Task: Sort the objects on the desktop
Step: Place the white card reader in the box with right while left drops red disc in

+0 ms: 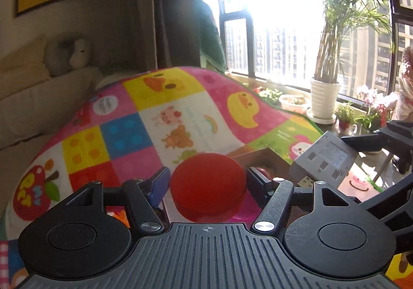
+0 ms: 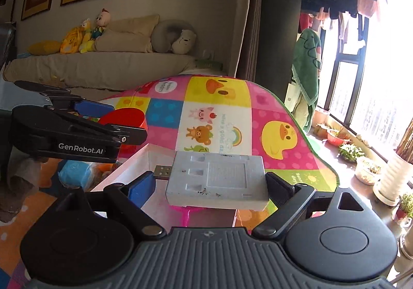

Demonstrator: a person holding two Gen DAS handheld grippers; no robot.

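Red lid (image 1: 208,184) pinched in left gripper (image 1: 208,183) jaws, held above colourful mat (image 1: 155,118) on worktop. Grey charger (image 2: 216,180) with USB plug gripped between right gripper (image 2: 209,185) jaws, over white box (image 2: 134,167). Right view alone shows box interior, sofa (image 2: 98,67) with plush toys. Left view alone shows potted palm (image 1: 325,92) by sunlit window.

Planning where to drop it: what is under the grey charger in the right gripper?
Below the grey charger lies an open white box and something pink; the charger hides the rest.
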